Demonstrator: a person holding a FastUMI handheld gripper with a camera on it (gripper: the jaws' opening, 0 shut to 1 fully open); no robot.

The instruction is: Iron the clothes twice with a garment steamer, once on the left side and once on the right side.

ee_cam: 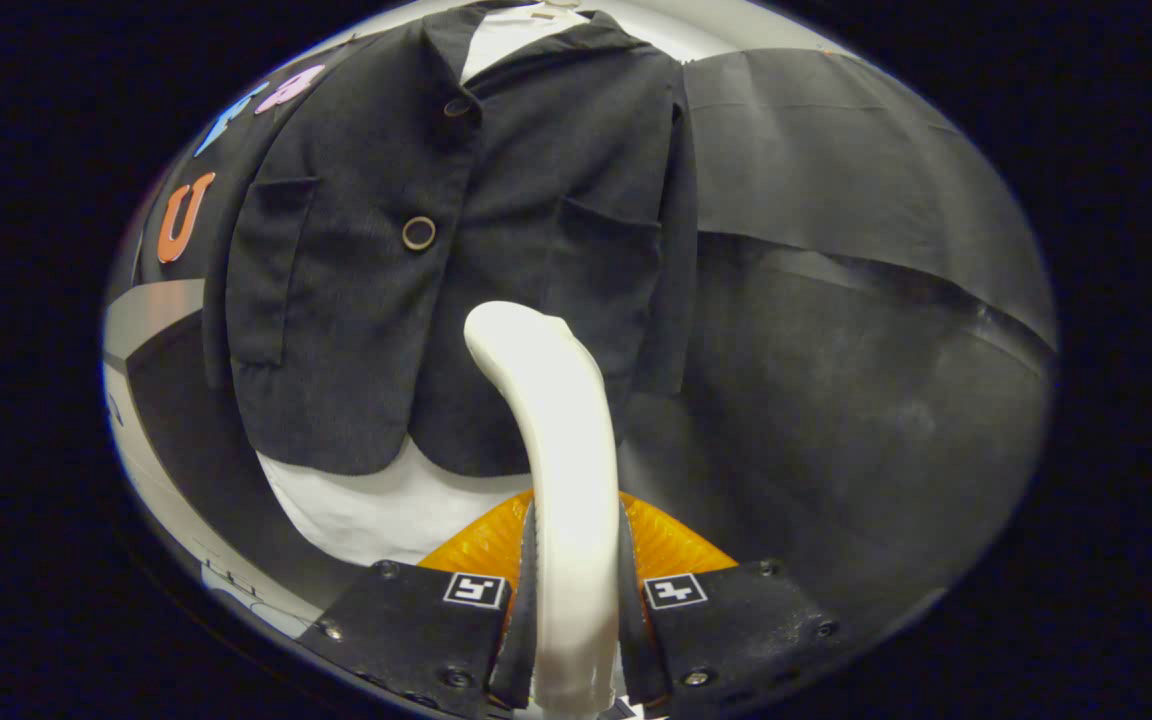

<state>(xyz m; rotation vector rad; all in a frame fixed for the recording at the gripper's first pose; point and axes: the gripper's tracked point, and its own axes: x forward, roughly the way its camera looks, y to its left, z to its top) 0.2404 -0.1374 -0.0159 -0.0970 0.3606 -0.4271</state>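
The gripper (576,600) sits at the bottom centre of the frame, both fingers clamped on the white handle of the garment steamer (556,440), which curves up and slightly left to mid-frame. Past it, a dark jacket (456,260) hangs in the upper left and centre, over a white shirt (376,505) peeking out below its hem.

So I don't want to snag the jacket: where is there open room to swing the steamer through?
Open room is beside the jacket, in front of the bare booth cloth flanking its sleeve. Straight beyond the claw, shut on the steamer, it is crowded: jacket front, buttons, pockets and white hem.
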